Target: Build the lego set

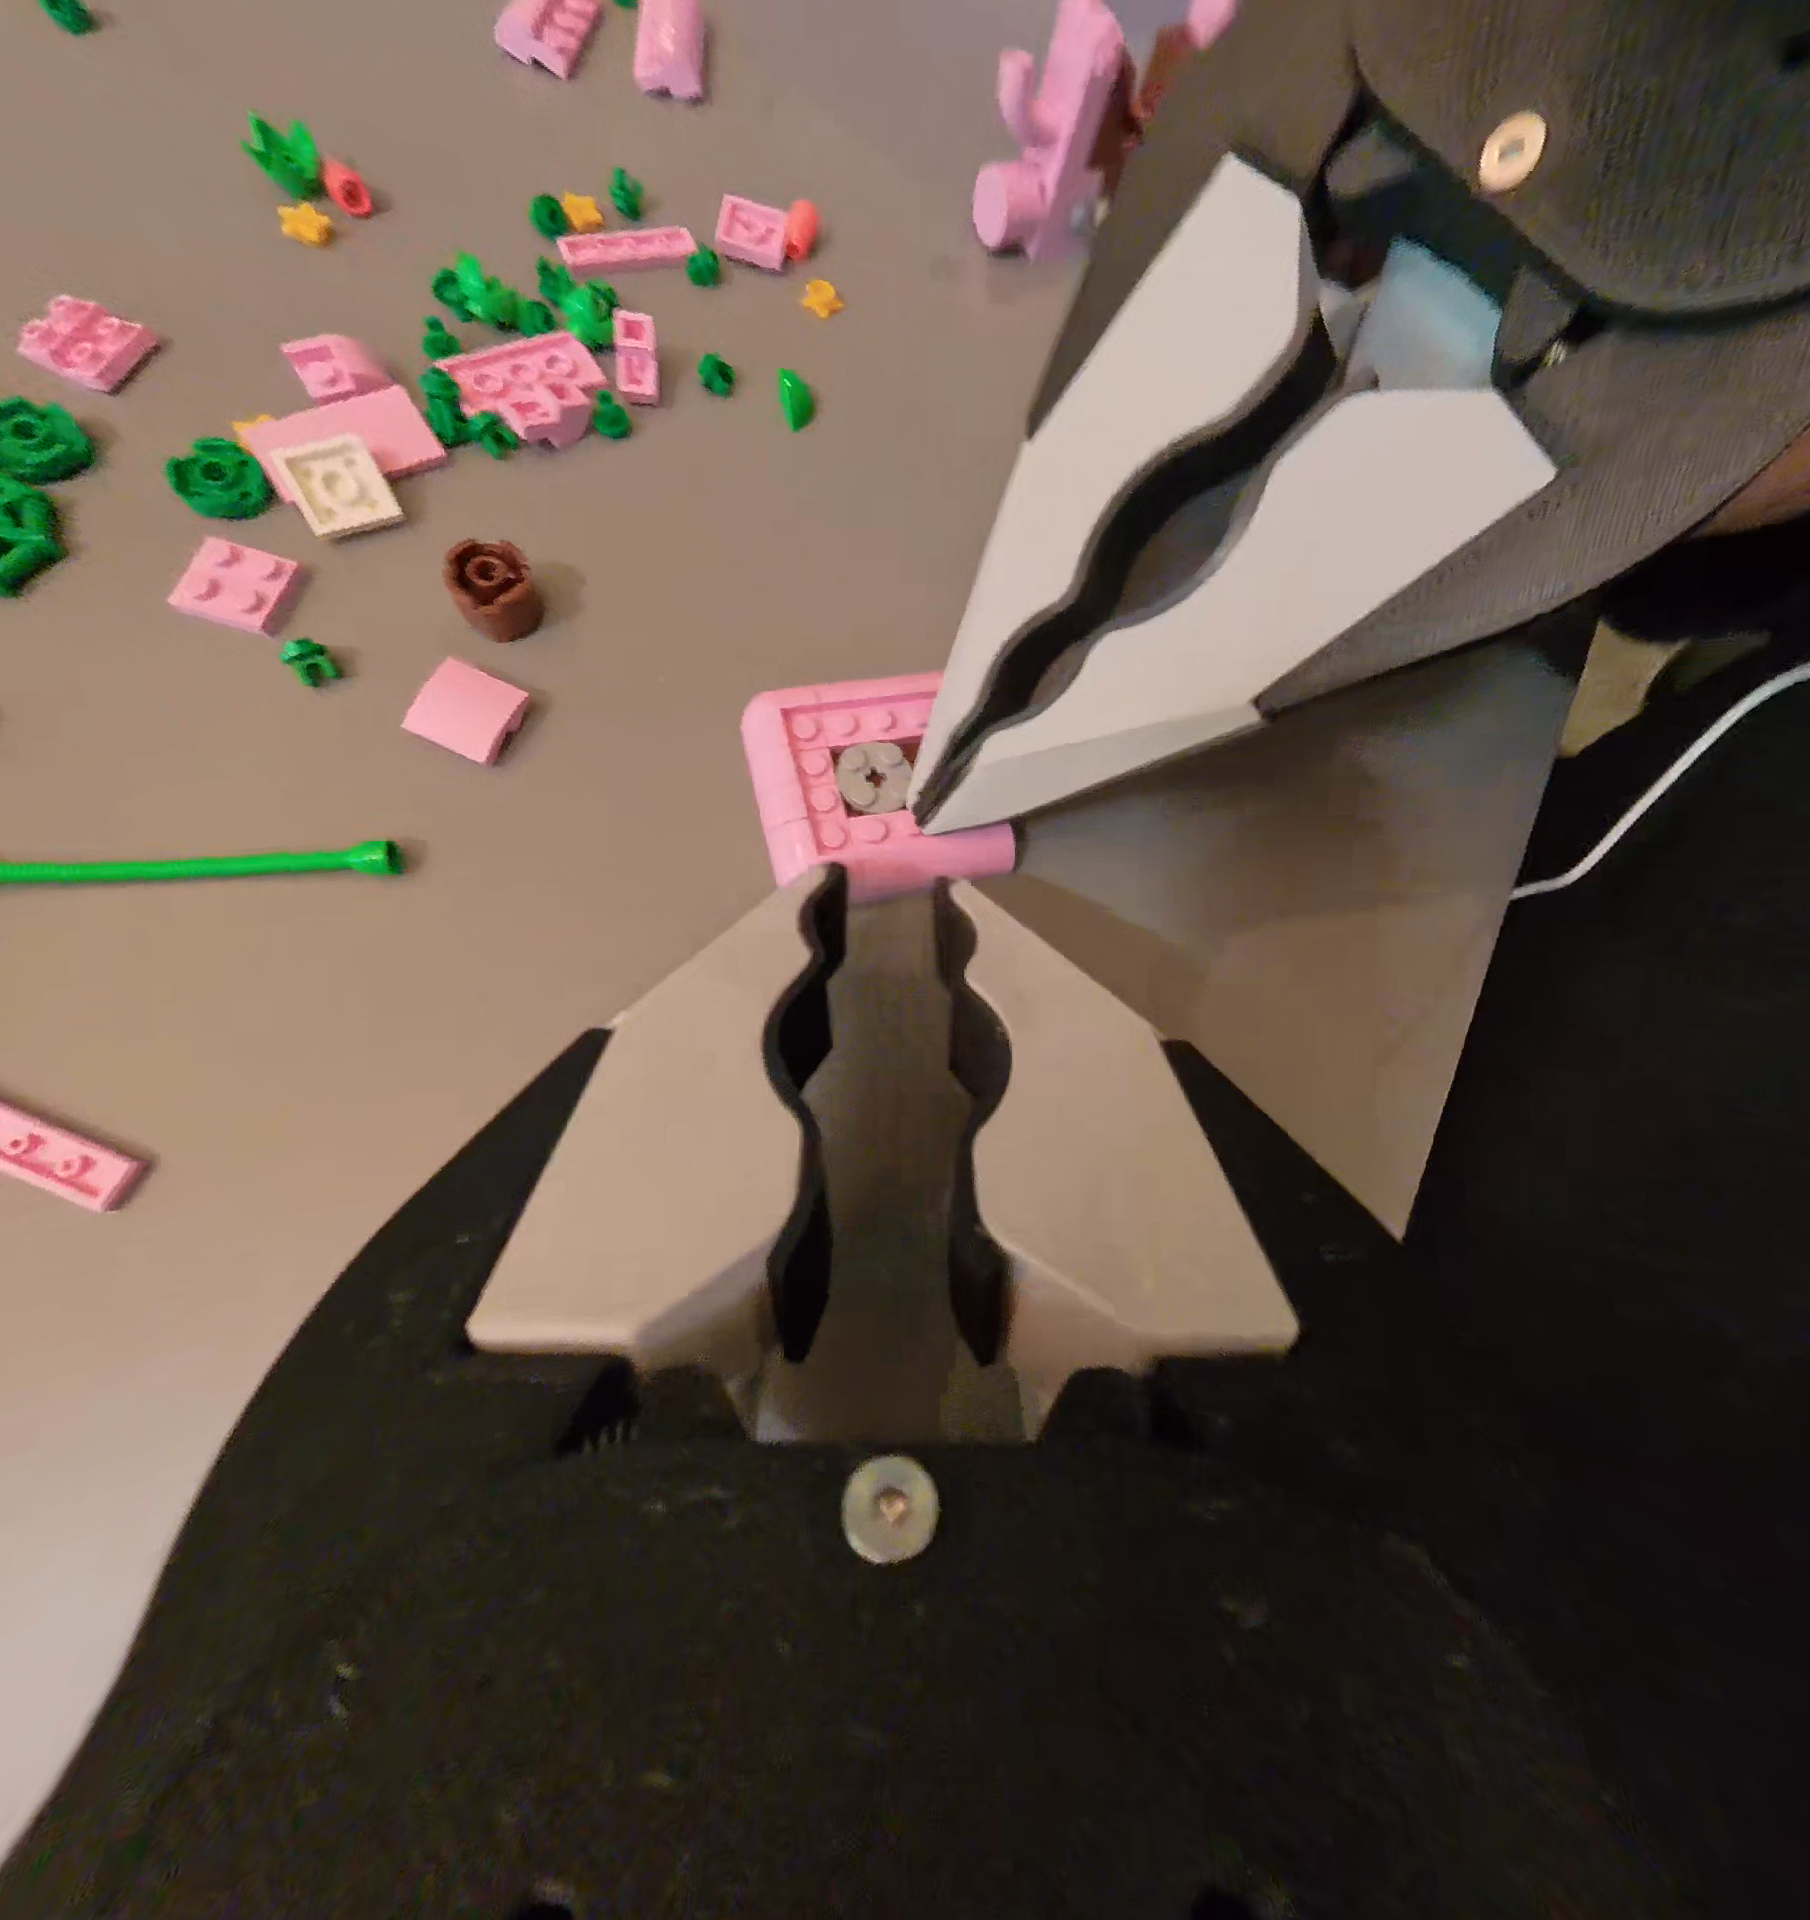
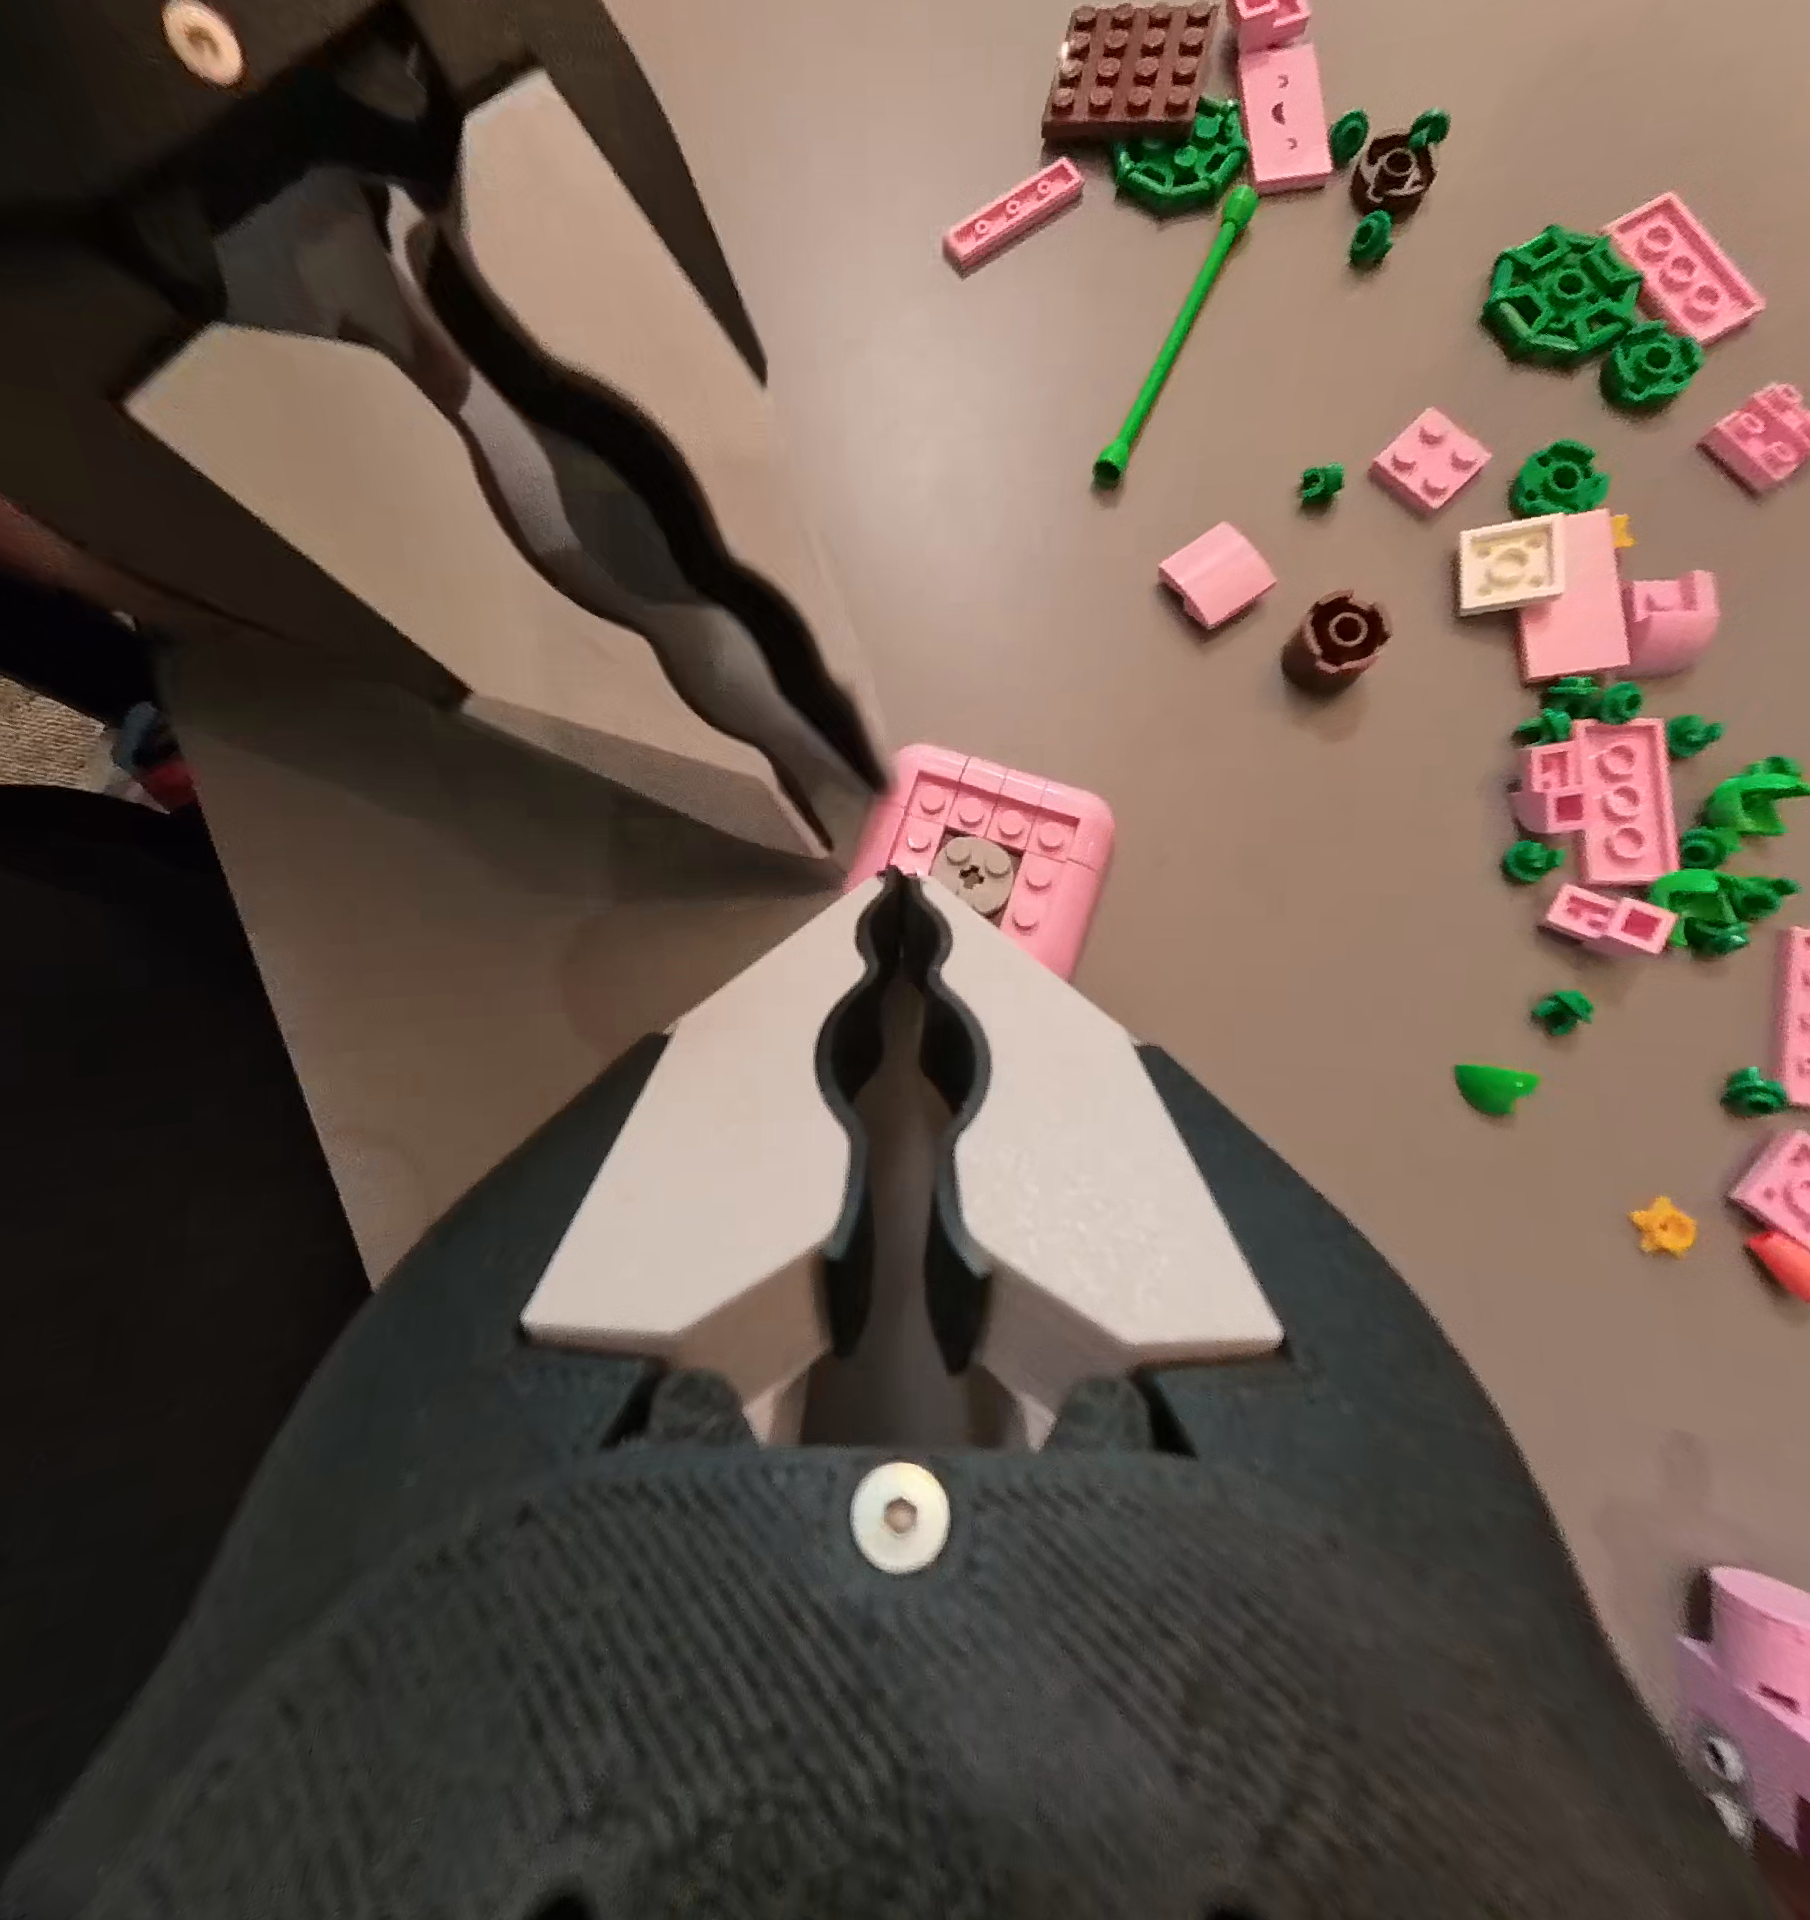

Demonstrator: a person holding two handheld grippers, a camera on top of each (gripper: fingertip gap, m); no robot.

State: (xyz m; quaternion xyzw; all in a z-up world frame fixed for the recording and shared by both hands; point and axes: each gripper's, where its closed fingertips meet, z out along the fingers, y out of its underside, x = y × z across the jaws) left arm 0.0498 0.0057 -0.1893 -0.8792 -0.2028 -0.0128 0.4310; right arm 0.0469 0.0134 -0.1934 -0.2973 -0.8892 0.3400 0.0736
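A square pink lego assembly [image 1: 807, 790] lies flat on the grey-brown table, with a grey round plate [image 1: 870, 777] in its recess. My left gripper [image 1: 887, 891] is at the assembly's near wall. Its fingers stand a narrow gap apart, and the wall, wider than that gap, shows between them. I see no grip on it. My right gripper [image 2: 901, 883] is shut, its tips resting on the assembly's [image 2: 1067, 842] studded rim beside the grey plate [image 2: 979, 868]. The right gripper also shows in the left wrist view [image 1: 922, 816], and the left gripper in the right wrist view [image 2: 854, 816].
Loose pieces lie beyond the assembly: a brown round brick [image 1: 493, 587], a pink curved slope [image 1: 465, 712], a green stem bar [image 1: 174, 868], pink plates and small green leaves. A brown plate [image 2: 1129, 68] lies far off. A lavender sub-build [image 1: 1046, 156] stands at the back. The table edge [image 1: 1452, 1039] is close by. Less than 4 cm separates the two grippers' tips. From the left gripper's tips to the pink curved slope [image 1: 465, 712] is close to 8 cm. My right wrist view [image 2: 1213, 566] looks at it from another angle.
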